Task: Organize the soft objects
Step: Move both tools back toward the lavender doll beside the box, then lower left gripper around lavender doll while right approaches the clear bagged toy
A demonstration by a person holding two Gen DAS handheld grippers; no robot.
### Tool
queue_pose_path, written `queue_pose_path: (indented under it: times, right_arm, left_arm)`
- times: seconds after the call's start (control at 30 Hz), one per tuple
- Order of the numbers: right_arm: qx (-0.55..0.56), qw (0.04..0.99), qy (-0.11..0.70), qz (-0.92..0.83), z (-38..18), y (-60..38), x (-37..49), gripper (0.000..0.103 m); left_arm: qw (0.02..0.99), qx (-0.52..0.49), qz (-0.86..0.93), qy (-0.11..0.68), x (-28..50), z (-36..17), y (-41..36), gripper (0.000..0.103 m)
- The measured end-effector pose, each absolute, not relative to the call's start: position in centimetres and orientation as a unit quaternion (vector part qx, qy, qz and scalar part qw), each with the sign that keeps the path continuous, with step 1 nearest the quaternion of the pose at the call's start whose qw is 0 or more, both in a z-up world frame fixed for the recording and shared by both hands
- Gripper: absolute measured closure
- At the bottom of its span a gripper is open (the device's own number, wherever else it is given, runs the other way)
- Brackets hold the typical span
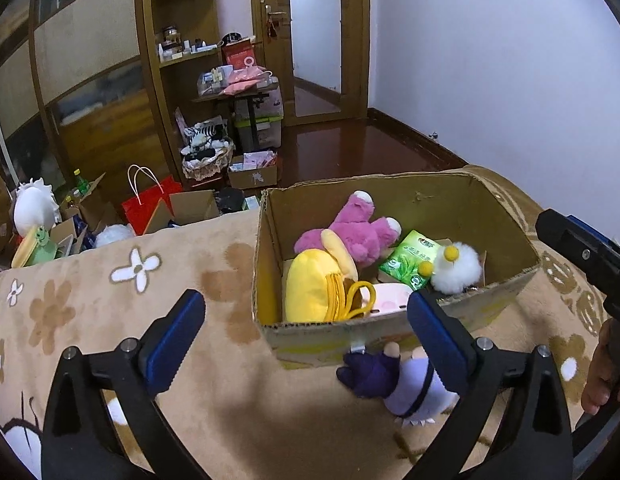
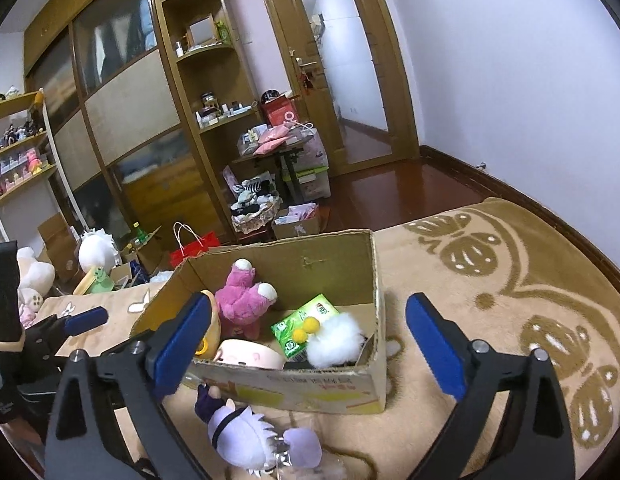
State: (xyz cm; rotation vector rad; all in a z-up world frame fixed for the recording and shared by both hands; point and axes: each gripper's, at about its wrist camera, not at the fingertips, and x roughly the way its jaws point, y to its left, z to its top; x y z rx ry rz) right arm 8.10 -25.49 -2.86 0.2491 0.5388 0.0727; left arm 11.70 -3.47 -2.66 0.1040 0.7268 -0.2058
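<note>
An open cardboard box stands on the tan blanket. It holds a pink plush, a yellow plush, a green tissue pack and a white fluffy toy. A purple-and-white doll lies on the blanket against the box's near side. My left gripper is open and empty, the doll by its right finger. My right gripper is open and empty above the box's near edge.
The blanket has flower patterns. Beyond its far edge the floor holds a red bag, cartons and plush toys. Shelves, a cluttered stand and a door are at the back.
</note>
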Motion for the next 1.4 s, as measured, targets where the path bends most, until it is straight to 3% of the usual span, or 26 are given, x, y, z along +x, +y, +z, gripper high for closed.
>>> queue_pose_path:
  times: [0.7, 1.4]
  right_arm:
    - [0.092, 0.95, 0.293, 0.057, -1.3, -25.1, 1.9, 0.001]
    - [0.079, 0.934, 0.343, 0.058, -5.2, -23.8, 2.7, 0.001]
  left_arm:
    - [0.923, 0.048, -0.096, 0.37, 5.4, -0.3, -2.7, 0.002]
    - [0.887, -0.008, -0.127, 0.443, 9.1, -4.0, -2.6, 0.002]
